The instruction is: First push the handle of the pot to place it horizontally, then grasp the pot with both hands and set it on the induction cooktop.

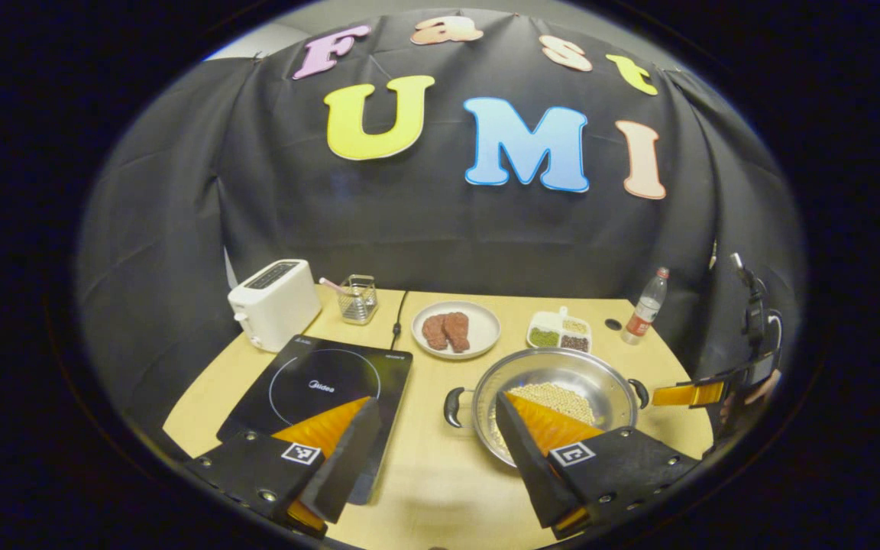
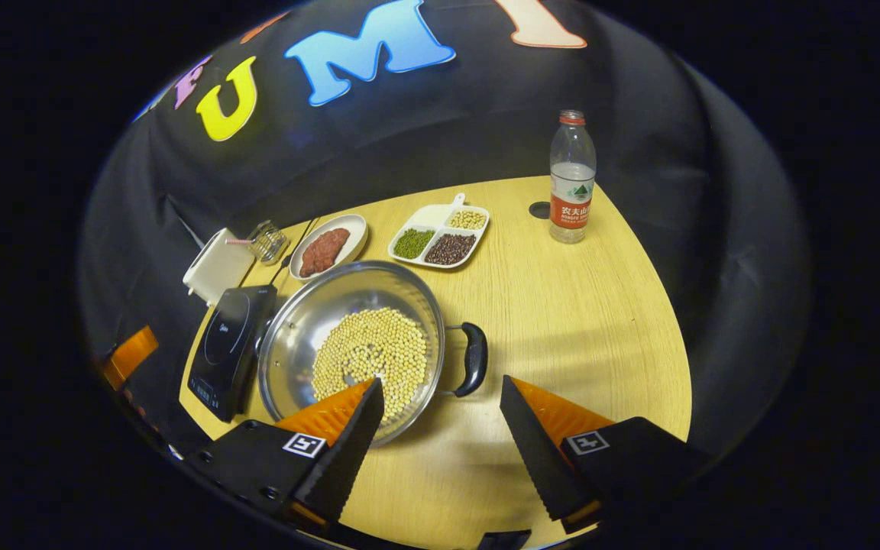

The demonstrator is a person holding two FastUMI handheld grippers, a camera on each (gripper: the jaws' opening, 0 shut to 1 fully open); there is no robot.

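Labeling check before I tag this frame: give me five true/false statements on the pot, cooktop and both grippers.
1. The pot holds pale round beans. True.
2. The pot sits on the induction cooktop. False: it stands on the table, beside the cooktop.
3. The left gripper is shut on a pot handle. False: it is open, gripping nothing.
4. The right gripper is open, near the pot's black handle. True.
5. The plate behind the pot is empty. False: it holds reddish-brown pieces of food.
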